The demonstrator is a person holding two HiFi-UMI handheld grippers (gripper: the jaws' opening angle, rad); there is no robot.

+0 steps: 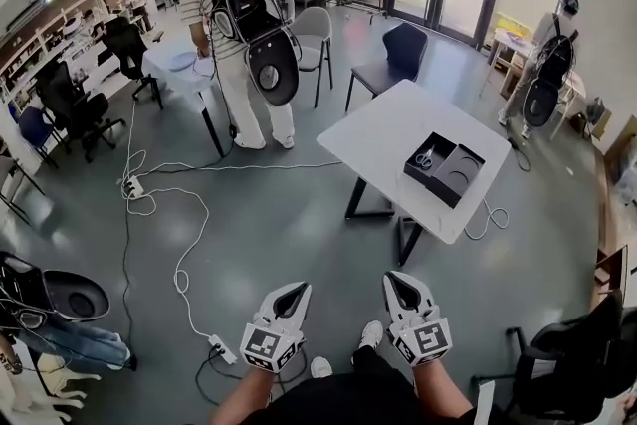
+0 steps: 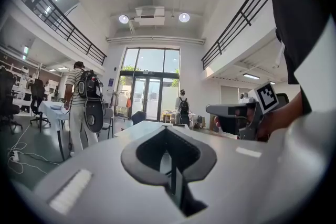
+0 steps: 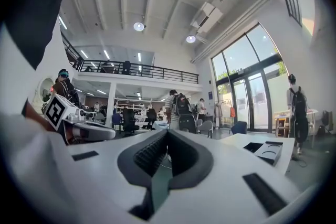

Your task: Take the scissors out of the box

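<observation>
In the head view a black box (image 1: 412,168) lies open on a white table (image 1: 388,129) some way ahead and to the right. The scissors (image 1: 425,157) rest inside it, and its black lid (image 1: 459,176) lies beside it on the right. My left gripper (image 1: 299,287) and right gripper (image 1: 391,277) are held low near my body, well short of the table, both shut and empty. The right gripper view shows the box (image 3: 269,151) far off on the table at the right. In the left gripper view the shut jaws point level toward the table (image 2: 137,129).
A person with a backpack (image 1: 244,35) stands at another table (image 1: 179,65) to the left. Cables and a power strip (image 1: 221,348) trail across the floor. Chairs (image 1: 393,60) stand behind the white table, and a black chair (image 1: 572,368) is at the lower right.
</observation>
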